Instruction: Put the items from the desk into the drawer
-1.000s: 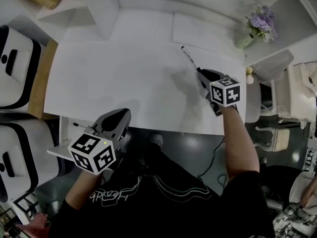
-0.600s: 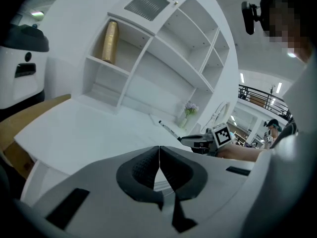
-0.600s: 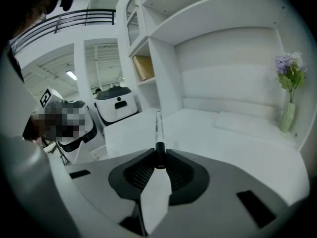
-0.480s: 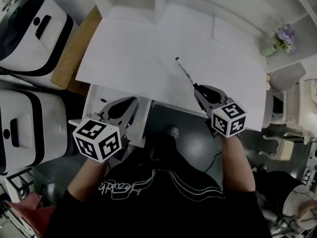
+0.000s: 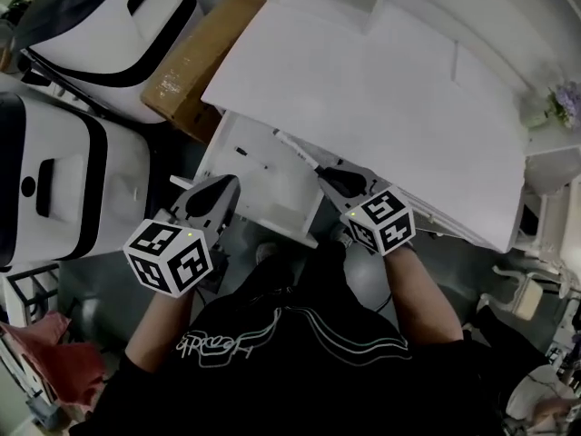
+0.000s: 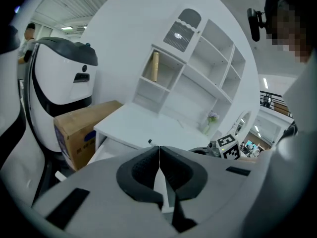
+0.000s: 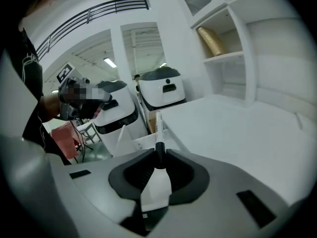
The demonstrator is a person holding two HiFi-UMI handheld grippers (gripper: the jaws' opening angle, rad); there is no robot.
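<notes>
A black-and-white pen [image 5: 298,151] sticks out ahead of my right gripper [image 5: 329,173], which is shut on its black end. In the right gripper view the pen [image 7: 158,130] points toward the open white drawer [image 7: 141,142]. In the head view the drawer [image 5: 272,189] hangs open under the left front edge of the white desk [image 5: 381,89], and the pen hangs over its right side. My left gripper [image 5: 221,187] is over the drawer's left front part. Its jaws [image 6: 159,150] are shut with nothing between them.
A cardboard box [image 5: 195,57] stands on the floor left of the desk, beside two white-and-black machines [image 5: 54,180]. A white shelf unit [image 6: 188,68] rises at the desk's back. A small flower vase [image 5: 558,107] stands at the far right. The person's legs are below the drawer.
Both grippers have moved left off the desk top to the open drawer. The right one carried the pen along. The head view has swung left too.
</notes>
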